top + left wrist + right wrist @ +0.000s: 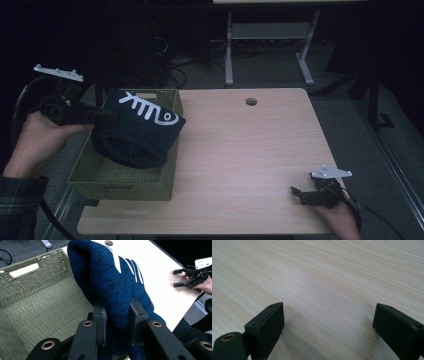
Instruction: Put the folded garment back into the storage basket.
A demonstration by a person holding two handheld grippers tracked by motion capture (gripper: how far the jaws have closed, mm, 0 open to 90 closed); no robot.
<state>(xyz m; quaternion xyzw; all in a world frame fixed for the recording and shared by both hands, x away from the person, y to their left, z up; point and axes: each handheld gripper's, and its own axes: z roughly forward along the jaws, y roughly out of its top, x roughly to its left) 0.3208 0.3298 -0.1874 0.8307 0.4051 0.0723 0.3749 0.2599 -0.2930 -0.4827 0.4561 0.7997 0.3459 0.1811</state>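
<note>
Step in hand: carrying knit sweater (140,132) over woven basket (105,177), at 9 o'clock on table (240,150). Left gripper (117,322) clamped on fold of blue knit, jaws part closed, garment bulging past basket's 3 o'clock rim. Contact with basket floor hard to judge, probably hanging. Next: shift toward basket middle, lower, then release. At 4 o'clock, right gripper (300,195) resting by table edge, jaws wide apart, holding nothing.

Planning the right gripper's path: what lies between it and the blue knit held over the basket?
Only bare table, in the high view, between the right gripper and the knit.
</note>
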